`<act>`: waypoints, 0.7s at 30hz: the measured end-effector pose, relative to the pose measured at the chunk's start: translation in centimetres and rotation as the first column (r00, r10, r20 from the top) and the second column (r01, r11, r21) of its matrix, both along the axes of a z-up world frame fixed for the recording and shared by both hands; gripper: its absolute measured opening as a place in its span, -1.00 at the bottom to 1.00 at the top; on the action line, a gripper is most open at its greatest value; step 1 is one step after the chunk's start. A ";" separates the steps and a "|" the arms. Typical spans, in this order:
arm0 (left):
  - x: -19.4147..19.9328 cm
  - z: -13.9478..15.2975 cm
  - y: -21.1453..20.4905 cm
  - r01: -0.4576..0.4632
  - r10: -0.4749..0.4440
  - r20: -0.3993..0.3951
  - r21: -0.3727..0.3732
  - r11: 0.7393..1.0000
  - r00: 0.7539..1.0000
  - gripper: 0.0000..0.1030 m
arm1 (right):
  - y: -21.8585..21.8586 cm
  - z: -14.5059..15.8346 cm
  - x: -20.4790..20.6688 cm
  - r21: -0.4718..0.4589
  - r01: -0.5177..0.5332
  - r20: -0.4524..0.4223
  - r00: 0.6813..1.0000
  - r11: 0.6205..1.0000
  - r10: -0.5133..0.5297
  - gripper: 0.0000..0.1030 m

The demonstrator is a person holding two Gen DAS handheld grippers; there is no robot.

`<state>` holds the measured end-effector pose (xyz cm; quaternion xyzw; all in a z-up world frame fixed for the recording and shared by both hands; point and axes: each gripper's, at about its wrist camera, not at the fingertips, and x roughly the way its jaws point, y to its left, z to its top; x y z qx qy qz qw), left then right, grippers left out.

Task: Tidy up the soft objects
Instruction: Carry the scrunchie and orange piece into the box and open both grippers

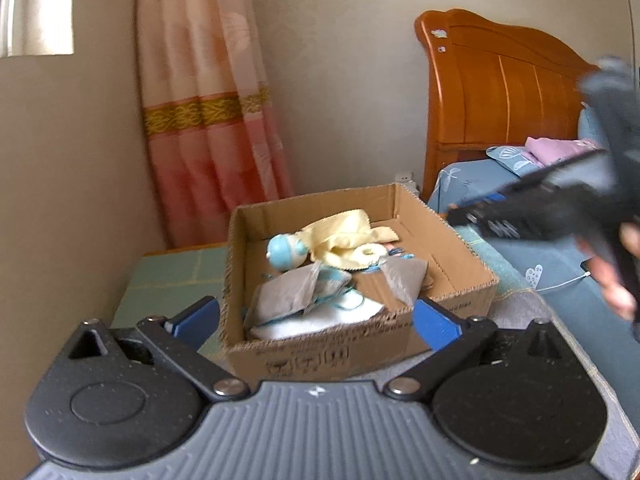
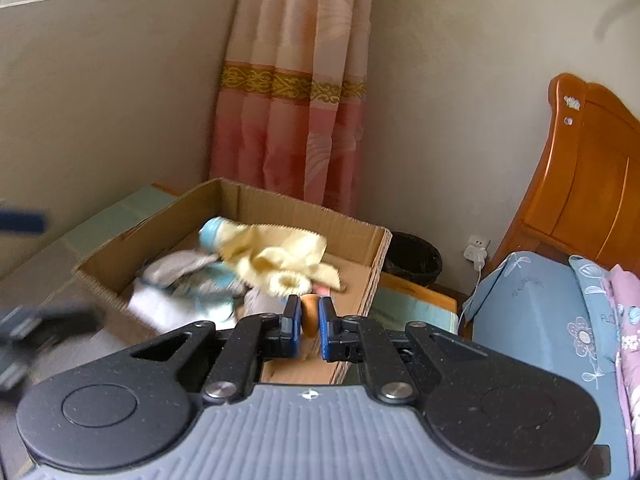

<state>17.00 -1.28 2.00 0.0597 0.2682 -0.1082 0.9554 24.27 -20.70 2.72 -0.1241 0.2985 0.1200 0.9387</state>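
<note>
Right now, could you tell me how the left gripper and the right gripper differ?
The left gripper stands wide open and empty; the right gripper is shut on a small orange object. The left faces the cardboard box head-on; the right comes at it from one side. Both have blue pads.

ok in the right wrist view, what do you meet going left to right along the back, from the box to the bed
open brown cardboard box → black wastebasket on the floor → white wall plug with charger → orange wooden headboard

Cardboard box point(image 1: 356, 344) on grey cloth point(image 1: 516, 308) (bed edge).
</note>
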 end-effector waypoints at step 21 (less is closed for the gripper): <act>-1.9 0.3 1.1 -0.147 0.148 -0.014 0.061 0.987 0.989 0.99 | -0.4 1.7 2.0 0.040 0.134 -0.125 0.984 0.990 -0.128 1.00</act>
